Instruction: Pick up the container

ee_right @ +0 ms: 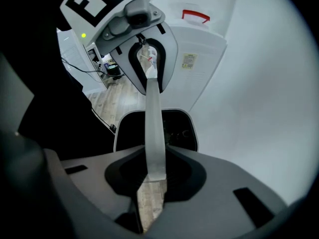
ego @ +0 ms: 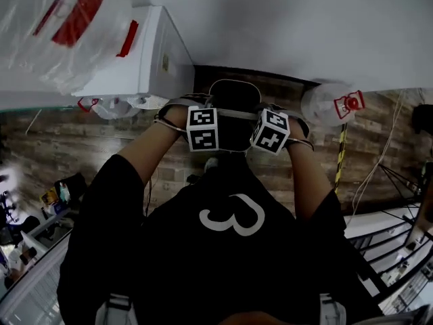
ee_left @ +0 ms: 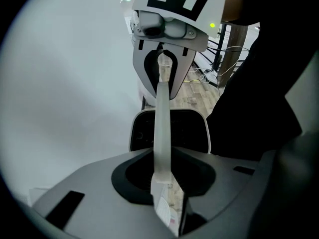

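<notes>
Far left in the head view, up at ten o'clock: a clear bag point(ego: 57, 19) with red print, overlapping a white box point(ego: 154, 53). Moving in to the left gripper point(ee_left: 166, 185), marker cube just left of centre, fingers pinched tight on the near end of a pale strip point(ee_left: 163, 118), something white and printed wedged in there too. Dead centre now, at twelve o'clock from the black shirt point(ego: 223, 249): the container point(ego: 233, 100), black with a thin white rim, right between the two cubes and close to the edge of the white surface point(ego: 291, 26). Seen in both gripper views directly beneath the strip, the strip stretched straight over it from one gripper to the other. Touching the strip or just clear of it? Cannot tell. On to the right gripper point(ee_right: 152, 180), facing its partner head-on, fingers likewise clamped on the strip's other end, barely a sliver between them. Further out at two o'clock, a round white bundle point(ego: 325, 103) with a red tag. Wood-plank floor point(ego: 74, 141) underneath it all.
</notes>
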A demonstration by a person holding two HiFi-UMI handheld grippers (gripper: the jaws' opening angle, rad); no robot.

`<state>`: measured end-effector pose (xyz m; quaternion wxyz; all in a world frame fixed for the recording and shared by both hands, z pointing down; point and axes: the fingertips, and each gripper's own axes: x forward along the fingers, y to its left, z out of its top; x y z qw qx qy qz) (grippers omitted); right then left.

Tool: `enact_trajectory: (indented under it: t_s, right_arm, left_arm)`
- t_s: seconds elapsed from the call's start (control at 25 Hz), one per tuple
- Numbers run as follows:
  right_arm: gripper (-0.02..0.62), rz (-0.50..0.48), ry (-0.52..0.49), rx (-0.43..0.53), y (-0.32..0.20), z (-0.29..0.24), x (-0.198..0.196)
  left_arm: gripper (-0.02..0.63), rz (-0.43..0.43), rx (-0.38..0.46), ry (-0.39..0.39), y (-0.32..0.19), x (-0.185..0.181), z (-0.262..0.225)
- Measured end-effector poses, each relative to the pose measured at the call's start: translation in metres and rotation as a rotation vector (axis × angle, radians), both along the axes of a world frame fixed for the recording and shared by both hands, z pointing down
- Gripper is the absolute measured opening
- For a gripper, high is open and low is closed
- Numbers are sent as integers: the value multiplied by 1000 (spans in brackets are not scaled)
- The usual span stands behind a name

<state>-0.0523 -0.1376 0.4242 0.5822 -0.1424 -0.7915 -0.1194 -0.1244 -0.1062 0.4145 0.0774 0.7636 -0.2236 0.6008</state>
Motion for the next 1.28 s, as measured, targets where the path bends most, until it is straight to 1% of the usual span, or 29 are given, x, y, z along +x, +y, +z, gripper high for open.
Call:
enact_trajectory:
  t_s: [0.08, 0.24, 0.36, 0.52, 0.8, 1.28]
  right_arm:
    - [80, -5, -12, 9, 7, -27, 3]
    - [80, -3, -14, 7, 29, -66, 12]
    - [80, 5, -19, 9, 39, -91, 16]
    - [80, 13, -28, 39, 45, -117, 19]
    - [80, 19, -45, 44, 57, -137, 27]
    - [78, -48, -56, -9, 61, -141, 54]
  left_arm:
    - [95, 6, 26, -14, 6, 3, -26]
    - [95, 9, 36, -23, 27, 11, -65]
    - [95, 10, 48, -18, 37, 16, -90]
    - [95, 2, 59, -27, 43, 18, -115]
    - [95, 12, 73, -37, 55, 28, -135]
    - [95, -43, 26, -39, 63, 57, -139]
